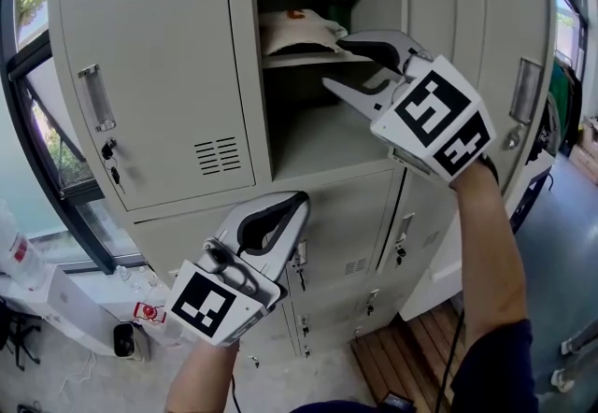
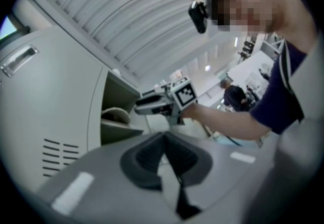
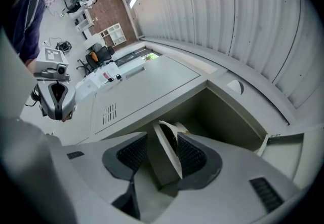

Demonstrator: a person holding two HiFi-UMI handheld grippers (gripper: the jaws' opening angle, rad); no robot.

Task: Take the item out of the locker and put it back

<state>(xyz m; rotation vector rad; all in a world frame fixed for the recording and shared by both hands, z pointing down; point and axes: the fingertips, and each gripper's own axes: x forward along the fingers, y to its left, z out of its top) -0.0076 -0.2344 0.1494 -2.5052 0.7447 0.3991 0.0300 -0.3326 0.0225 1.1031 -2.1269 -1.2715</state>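
1. Jaws of the right gripper (image 1: 341, 64) are spread wide, with the front edge of the thin grey metal shelf (image 1: 304, 59) between them, likely lining up for a grab
2. The soft white cap with an orange mark (image 1: 294, 31) sits on that shelf, just past the jaws, not touched yet
3. The left gripper (image 1: 280, 215) has its jaws pressed together on nothing and waits low by the big grey metal locker (image 1: 159, 75), out of the way
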